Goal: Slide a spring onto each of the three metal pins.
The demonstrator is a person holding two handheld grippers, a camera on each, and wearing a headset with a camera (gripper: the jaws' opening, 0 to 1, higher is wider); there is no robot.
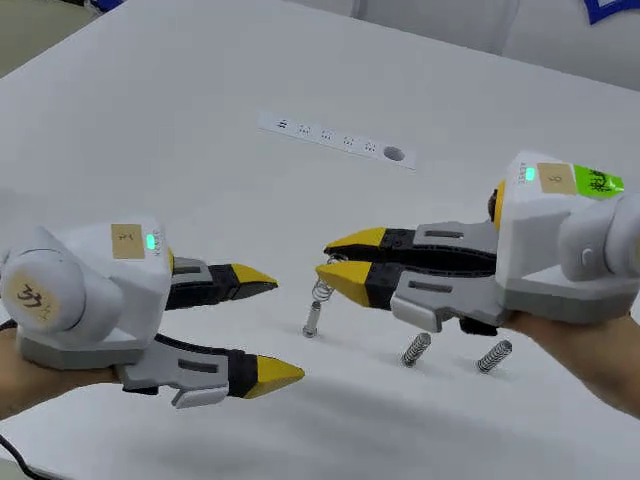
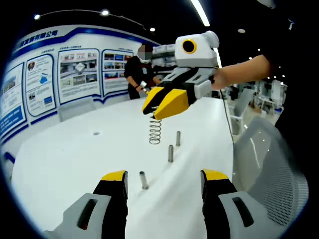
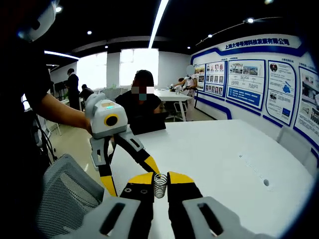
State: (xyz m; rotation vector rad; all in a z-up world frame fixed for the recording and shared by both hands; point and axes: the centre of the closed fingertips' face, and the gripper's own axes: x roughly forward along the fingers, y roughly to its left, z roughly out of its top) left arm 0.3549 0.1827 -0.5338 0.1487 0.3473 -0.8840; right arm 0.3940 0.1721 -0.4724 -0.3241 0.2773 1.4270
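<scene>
White tabletop point(image 1: 150, 150) carries the work in the head view. At 3 o'clock the right gripper point(image 1: 322, 258) pinches the top of a spring point(image 1: 322, 291), which hangs over a bare pin point(image 1: 311, 322). Toward 4 o'clock from it stand a second pin point(image 1: 415, 348) and a third pin point(image 1: 494, 356). Both look ribbed like coils, so I judge them already sleeved. The left gripper point(image 1: 265, 328) sits at 8 o'clock, jaws spread and holding nothing. A power strip point(image 1: 335, 140) lies well apart at 12 o'clock.

In the left gripper view, the bare pin rises just beyond its own parted jaws. The spring dangles at 1 o'clock from it, its lower end clearly above the pin's top and seemingly not yet over it. The spring probably needs bringing toward the left gripper until its axis meets the pin, kept plumb, then lowering.

In the right gripper view, the jaws are closed on the spring's upper coils at 6 o'clock, with the pin hidden beneath. Alignment is better judged from the other views. A light pinch spares the coils, and letting go is wise only once several coils ring the pin.
</scene>
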